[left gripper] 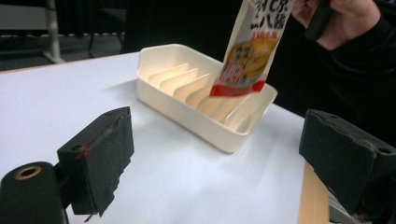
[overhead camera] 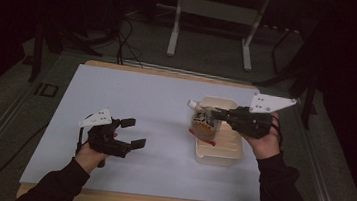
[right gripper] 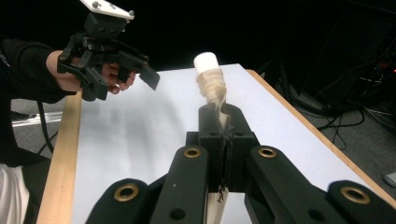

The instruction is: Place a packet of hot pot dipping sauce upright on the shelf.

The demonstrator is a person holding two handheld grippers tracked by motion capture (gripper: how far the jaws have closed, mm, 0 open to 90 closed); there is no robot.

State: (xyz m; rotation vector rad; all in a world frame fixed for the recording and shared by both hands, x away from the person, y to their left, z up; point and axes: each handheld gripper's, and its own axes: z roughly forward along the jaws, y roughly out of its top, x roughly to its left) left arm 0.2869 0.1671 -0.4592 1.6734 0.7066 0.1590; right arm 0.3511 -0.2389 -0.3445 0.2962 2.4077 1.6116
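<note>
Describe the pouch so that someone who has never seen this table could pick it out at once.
On the white table, look toward its right side for the cream ribbed tray. Above it hangs the pouch, clamped near its neck by the right gripper. Its white screw cap and red and orange print set it apart from the plain tray.

High view: fixed cam above the person's side of the desk (overhead camera: 130, 105), looks fwd and down; takes in the whole white top, both forearms entering from the bottom, floor and stands beyond. Farthest back of the three.

Left gripper view: cam rides on the left tongs (left gripper: 224, 158), sits low, near the desk surface, looks along its own two black jaws twd the cream tray (left gripper: 187, 112) and pouch (left gripper: 252, 51), close up.

Right gripper view: cam on the right tongs (right gripper: 220, 122), looks down the jaws across the desk twd the left tongs (right gripper: 119, 63), farther off.

Shared: tray and pouch in high and left gripper views; left tongs in high and right gripper views.
</note>
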